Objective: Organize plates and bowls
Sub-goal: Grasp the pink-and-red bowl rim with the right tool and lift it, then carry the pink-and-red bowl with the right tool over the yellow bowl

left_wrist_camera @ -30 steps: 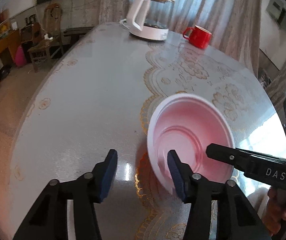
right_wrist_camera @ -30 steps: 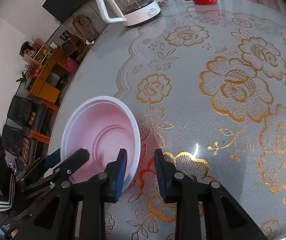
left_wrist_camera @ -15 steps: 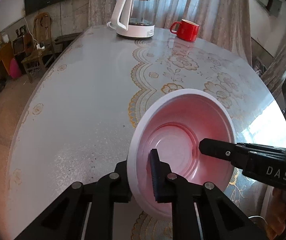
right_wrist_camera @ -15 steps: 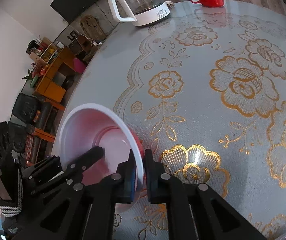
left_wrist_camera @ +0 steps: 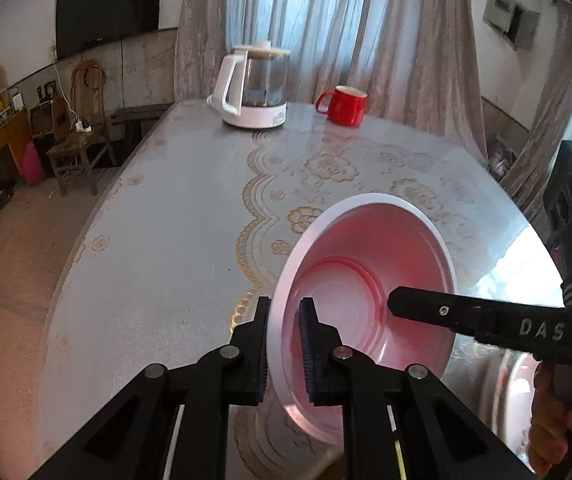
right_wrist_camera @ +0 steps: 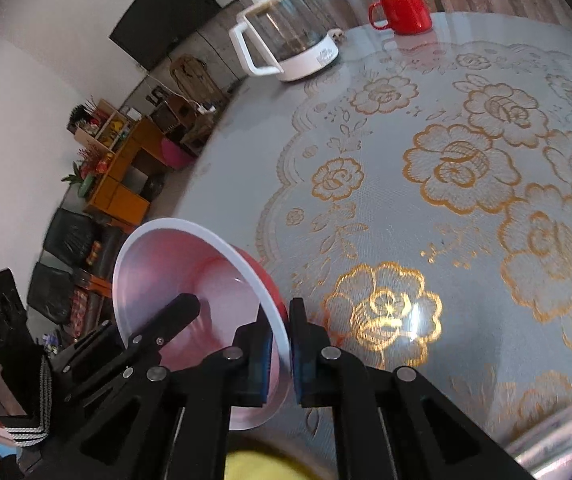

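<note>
Curtains are hanging behind the round table, whose surface is wearing a lace cloth with gold flowers under a glossy cover. Near the far edge a glass kettle on a white base is standing beside a red mug, the two apart. At the near edge the pink bowl is tilting clear of the surface, with both grippers holding it. The left gripper is pinching the bowl's left rim, one pad inside and one outside. The right gripper is clamping the opposite rim the same way, and a person's hand is gripping its handle. Something yellow and blurred is sitting at the bottom of the right wrist view.
</note>
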